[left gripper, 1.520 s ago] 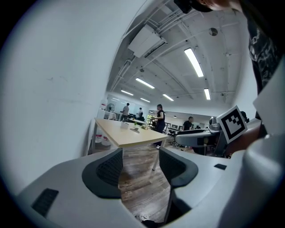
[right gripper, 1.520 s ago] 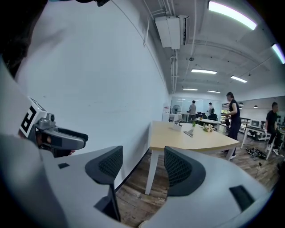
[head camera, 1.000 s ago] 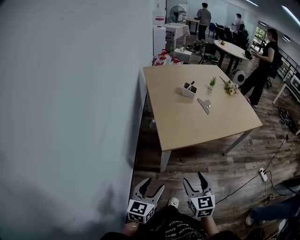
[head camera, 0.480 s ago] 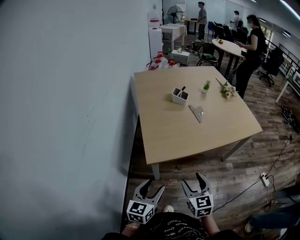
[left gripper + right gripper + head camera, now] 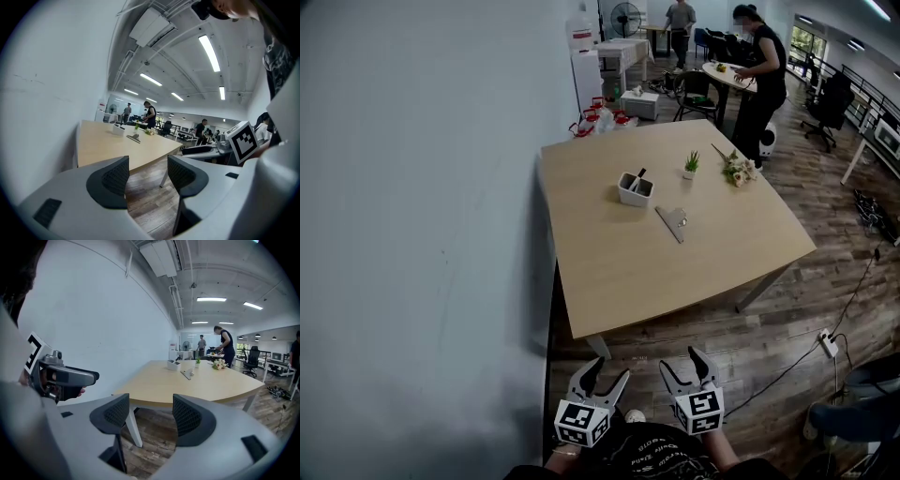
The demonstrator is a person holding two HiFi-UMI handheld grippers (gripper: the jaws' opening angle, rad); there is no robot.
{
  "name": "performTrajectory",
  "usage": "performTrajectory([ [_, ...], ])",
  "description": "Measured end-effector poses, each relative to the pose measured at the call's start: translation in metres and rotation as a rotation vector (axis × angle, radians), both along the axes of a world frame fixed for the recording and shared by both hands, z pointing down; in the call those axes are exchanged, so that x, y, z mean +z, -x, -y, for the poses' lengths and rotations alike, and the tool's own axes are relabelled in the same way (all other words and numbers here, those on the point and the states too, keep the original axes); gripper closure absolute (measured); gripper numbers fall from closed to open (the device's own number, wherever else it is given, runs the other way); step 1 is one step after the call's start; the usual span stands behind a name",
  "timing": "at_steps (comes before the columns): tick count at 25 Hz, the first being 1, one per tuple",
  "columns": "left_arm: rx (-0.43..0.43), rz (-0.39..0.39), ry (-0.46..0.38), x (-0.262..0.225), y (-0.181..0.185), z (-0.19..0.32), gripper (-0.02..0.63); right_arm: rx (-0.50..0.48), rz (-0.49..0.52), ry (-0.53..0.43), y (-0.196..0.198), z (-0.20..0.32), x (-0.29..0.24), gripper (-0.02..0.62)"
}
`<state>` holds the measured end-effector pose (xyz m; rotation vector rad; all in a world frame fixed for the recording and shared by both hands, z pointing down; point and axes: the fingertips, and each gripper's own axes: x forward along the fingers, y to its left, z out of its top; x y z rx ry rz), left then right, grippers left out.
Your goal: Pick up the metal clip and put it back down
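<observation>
Pose check: left gripper [image 5: 607, 370] and right gripper [image 5: 682, 361] both held low, close to person's body, side by side, pointing toward table [image 5: 609, 281] but well short of it. Left jaws apart, nothing between, just wood floor behind. Right jaws same deal, apart and empty. Metal clip [image 5: 673, 223] lies flat mid-tabletop, well apart from both grippers. White box [image 5: 635, 189] sits just beyond clip, couple dark stick things poking out, can't tell what. Small potted plant [image 5: 691, 165] near it.

the metal clip [image 5: 673, 223] is too small to show detail
</observation>
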<state>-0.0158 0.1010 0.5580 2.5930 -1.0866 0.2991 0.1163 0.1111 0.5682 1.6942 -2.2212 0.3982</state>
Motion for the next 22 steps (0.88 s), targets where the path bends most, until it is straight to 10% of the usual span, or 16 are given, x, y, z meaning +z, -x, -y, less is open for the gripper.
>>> performTrajectory([
  [22, 0.164, 0.003, -0.021, 0.007, -0.055, 0.182, 0.359, 0.163, 0.018, 0.031, -0.052, 0.149, 0.007, 0.304],
])
